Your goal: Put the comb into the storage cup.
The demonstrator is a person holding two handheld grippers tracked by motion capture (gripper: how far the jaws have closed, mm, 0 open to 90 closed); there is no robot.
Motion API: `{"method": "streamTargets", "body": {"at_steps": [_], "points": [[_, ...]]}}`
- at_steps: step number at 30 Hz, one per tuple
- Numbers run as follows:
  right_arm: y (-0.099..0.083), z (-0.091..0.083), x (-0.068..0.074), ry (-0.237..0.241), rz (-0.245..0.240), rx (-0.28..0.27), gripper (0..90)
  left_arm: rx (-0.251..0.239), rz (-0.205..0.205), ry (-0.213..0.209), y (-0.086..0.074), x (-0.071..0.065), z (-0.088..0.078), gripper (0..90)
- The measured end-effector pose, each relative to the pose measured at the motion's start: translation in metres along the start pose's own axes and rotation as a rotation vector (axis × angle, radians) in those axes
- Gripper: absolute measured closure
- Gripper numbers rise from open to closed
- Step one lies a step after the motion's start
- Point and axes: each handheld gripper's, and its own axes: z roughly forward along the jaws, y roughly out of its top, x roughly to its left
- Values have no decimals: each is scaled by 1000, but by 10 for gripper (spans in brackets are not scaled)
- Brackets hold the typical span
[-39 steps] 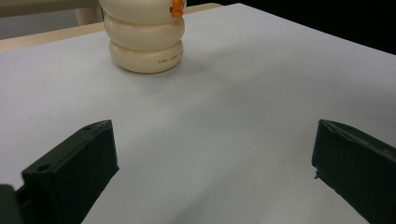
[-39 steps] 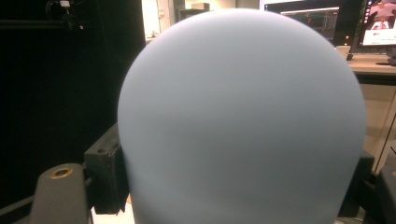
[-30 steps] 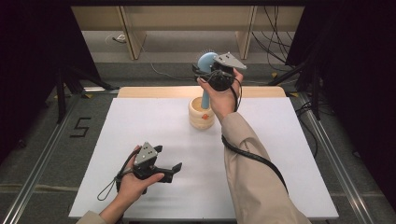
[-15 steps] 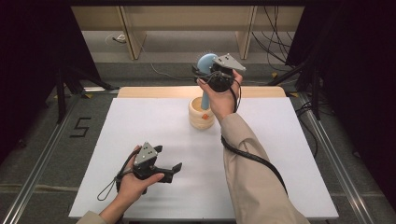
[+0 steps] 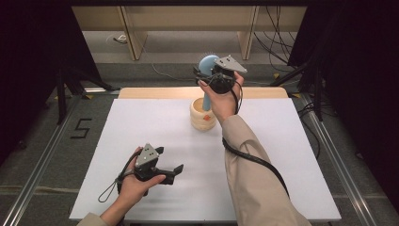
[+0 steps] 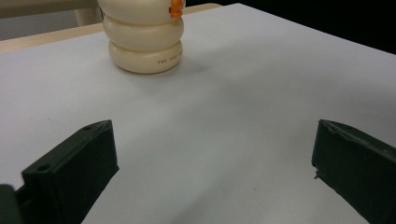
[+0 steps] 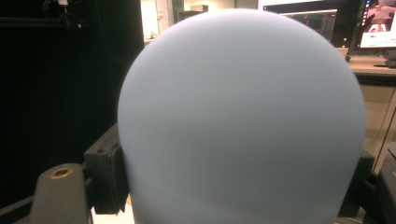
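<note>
Brush (image 5: 207, 63) head sits clamped in the right claw (image 5: 212, 75), handle down inside the cream holder (image 5: 203, 115). Lift straight up to clear its rim. Left claw (image 5: 175, 170), nearer than the holder, gapes empty.

The person wears a beige long sleeve (image 5: 251, 174) on the right arm, and a strip of the same beige cloth shows at the left wrist at the bottom edge of the high view. Each hand carries a black gripper topped by a grey three-cornered plate: the left gripper (image 5: 173, 170) has blocky matt-black jaws with a small round hole in the side of one, and a thin black cable (image 5: 109, 190) loops from it. The right gripper (image 5: 201, 78) trails a thicker black cable (image 5: 256, 161) that runs along the sleeve, and a brass-coloured insert (image 7: 61, 172) sits in a grey part beside its jaws.
</note>
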Motion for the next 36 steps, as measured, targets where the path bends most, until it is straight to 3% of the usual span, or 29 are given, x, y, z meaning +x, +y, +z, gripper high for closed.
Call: {"method": "streamTargets", "body": {"at_steps": [36], "points": [[-20, 4, -1, -7, -6, 4, 213, 0, 3, 0, -1, -1, 1, 0]]}}
